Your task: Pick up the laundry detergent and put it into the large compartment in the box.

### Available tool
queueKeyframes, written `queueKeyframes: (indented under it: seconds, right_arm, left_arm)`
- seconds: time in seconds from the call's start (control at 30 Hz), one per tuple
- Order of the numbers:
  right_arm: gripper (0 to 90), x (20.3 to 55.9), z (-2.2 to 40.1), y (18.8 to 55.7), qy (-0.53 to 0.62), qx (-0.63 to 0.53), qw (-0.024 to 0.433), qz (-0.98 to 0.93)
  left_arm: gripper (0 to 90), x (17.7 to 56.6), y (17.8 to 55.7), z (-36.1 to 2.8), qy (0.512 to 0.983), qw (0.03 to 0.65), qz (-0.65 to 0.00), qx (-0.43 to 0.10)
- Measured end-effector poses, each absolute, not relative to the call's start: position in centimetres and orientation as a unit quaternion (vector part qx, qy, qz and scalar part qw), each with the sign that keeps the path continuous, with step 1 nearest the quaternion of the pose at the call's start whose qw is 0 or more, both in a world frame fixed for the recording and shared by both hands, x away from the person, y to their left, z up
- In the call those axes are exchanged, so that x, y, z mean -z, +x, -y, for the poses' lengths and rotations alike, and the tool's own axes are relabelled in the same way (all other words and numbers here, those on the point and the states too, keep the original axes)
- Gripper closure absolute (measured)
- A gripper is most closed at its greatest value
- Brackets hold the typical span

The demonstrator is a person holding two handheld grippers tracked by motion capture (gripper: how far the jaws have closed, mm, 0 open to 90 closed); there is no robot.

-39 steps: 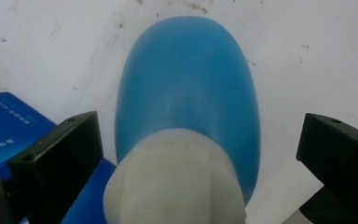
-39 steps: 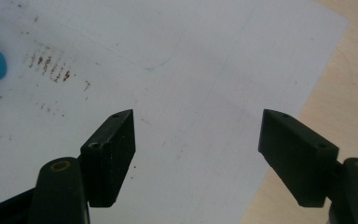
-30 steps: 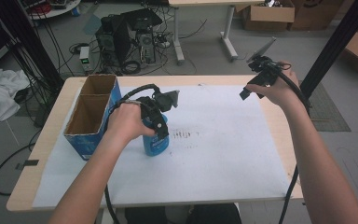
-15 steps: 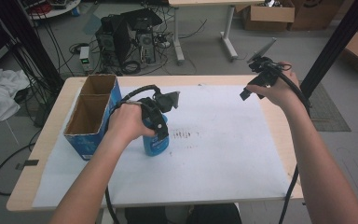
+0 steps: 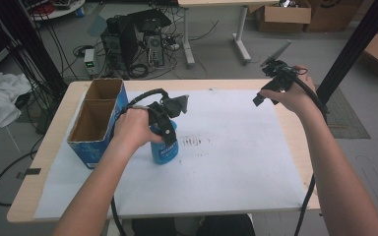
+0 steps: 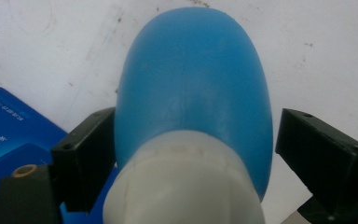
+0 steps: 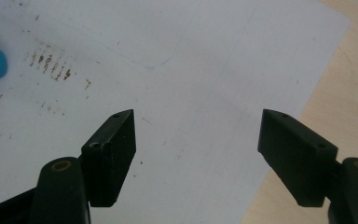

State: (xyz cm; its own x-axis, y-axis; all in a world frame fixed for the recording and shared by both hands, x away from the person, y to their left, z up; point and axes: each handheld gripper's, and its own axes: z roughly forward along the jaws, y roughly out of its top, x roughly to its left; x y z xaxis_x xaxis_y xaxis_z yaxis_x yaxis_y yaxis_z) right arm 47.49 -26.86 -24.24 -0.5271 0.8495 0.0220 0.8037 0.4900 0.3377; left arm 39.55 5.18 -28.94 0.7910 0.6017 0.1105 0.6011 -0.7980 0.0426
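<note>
Far left: blue cardboard box (image 5: 96, 125) w/ two compartments, on white paper (image 5: 236, 157). Just beside it, blue bottle (image 5: 165, 147) upright on paper (white neck toward the cam), left gripper (image 6: 186, 154) astride it, jaws apart – left one touching, right one w/ a gap. Right gripper (image 7: 196, 140) wide apart, nr table's (image 5: 300, 142) far right edge.

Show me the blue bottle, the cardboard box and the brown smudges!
blue bottle (image 5: 164, 151), high view, its labelled body.
cardboard box (image 5: 94, 156), high view, its blue front wall.
brown smudges (image 7: 51, 62), right gripper view, middle of the streaks.
</note>
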Motion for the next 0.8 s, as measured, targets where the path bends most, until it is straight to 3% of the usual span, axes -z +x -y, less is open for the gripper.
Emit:
queueKeyframes:
  seconds: [0.27,0.8]
  right_arm:
    - [28.3,24.41,26.94,47.45,0.481,-0.157,0.073,-0.859]
    - [28.3,24.48,26.92,47.39,0.48,-0.158,0.072,-0.86]
  left_arm:
    - [17.0,29.22,39.68,-5.09,0.946,-0.006,-0.317,-0.064]
    - [31.3,29.04,39.91,-5.27,0.946,-0.002,-0.318,-0.056]
